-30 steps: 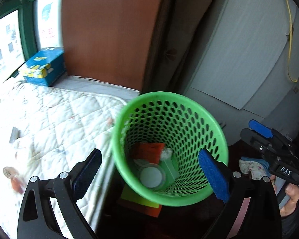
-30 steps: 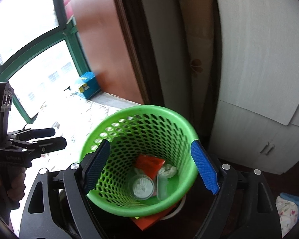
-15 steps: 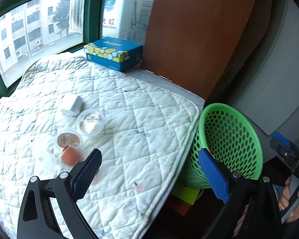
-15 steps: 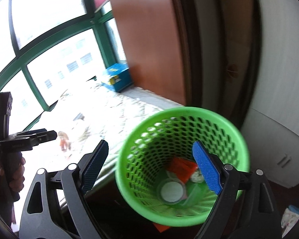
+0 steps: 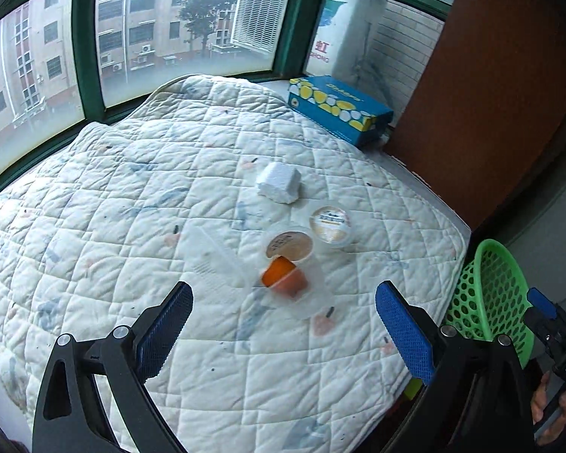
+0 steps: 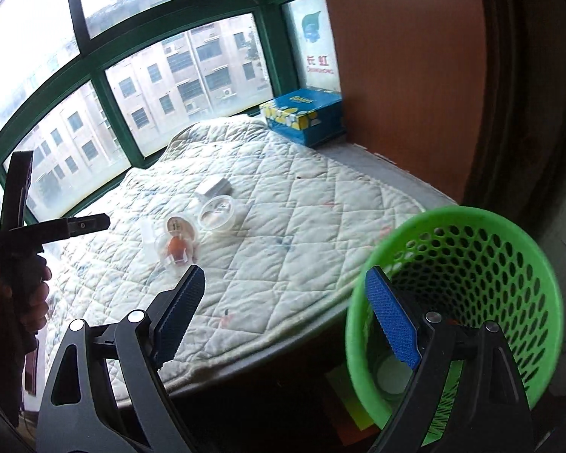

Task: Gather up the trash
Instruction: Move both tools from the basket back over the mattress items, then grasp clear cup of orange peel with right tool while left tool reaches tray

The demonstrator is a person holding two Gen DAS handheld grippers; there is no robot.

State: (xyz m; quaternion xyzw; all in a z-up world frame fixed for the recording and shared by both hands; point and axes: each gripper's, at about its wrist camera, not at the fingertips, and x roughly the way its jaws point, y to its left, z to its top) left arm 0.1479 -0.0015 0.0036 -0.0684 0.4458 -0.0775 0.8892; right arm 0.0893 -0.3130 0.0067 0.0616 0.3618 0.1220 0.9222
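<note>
Trash lies on a white quilted mat (image 5: 132, 196): a white foam block (image 5: 279, 182), a round lidded cup (image 5: 331, 225), a second cup with a tan lid (image 5: 289, 245), an orange jelly cup (image 5: 283, 275) and a clear plastic lid (image 5: 215, 260). My left gripper (image 5: 283, 336) hangs open and empty just short of the orange cup. My right gripper (image 6: 285, 319) is open and empty too, between the mat's edge and the green perforated basket (image 6: 483, 260). The basket holds a white cup and other bits. The left gripper (image 6: 56, 226) also shows at the left of the right wrist view.
A blue and yellow box (image 5: 337, 107) sits at the mat's far corner by a brown wooden panel (image 5: 490, 75). Green-framed windows (image 5: 86, 37) run behind the mat. The basket (image 5: 490, 294) stands below the mat's right edge, on coloured paper on the dark floor.
Both grippers swung left from over the basket toward the mat. The trash on the mat came into the left wrist view; the basket slid to the right in both views.
</note>
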